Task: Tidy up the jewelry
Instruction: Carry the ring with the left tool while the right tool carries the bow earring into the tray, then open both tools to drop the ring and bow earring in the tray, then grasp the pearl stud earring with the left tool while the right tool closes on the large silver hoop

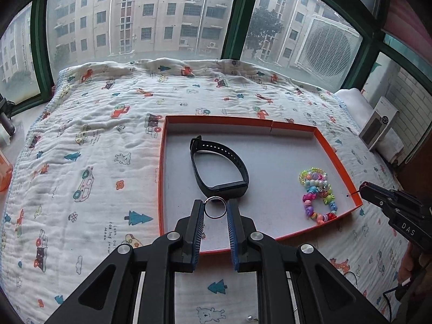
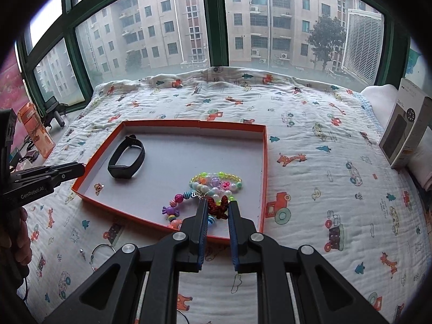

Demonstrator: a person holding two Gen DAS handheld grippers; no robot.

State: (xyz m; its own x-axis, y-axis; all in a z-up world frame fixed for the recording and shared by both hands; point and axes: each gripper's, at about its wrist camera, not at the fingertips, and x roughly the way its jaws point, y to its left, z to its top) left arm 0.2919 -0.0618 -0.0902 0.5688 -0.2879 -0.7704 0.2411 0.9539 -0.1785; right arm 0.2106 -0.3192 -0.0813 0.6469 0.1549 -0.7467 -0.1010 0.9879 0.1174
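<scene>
left gripper [image 1: 215, 208]: closed on thin ring [image 1: 214, 207], judged light, slippery, best pinched across band | right gripper [image 2: 218, 207]: closed on red knot ornament [image 2: 218, 207], soft | orange tray [image 2: 167, 123] below

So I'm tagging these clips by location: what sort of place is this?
Most likely a bedroom in an upper-floor flat: the orange tray sits on a bed covered by a children's cartoon-print quilt, pushed against a green-framed window facing apartment blocks.
</scene>
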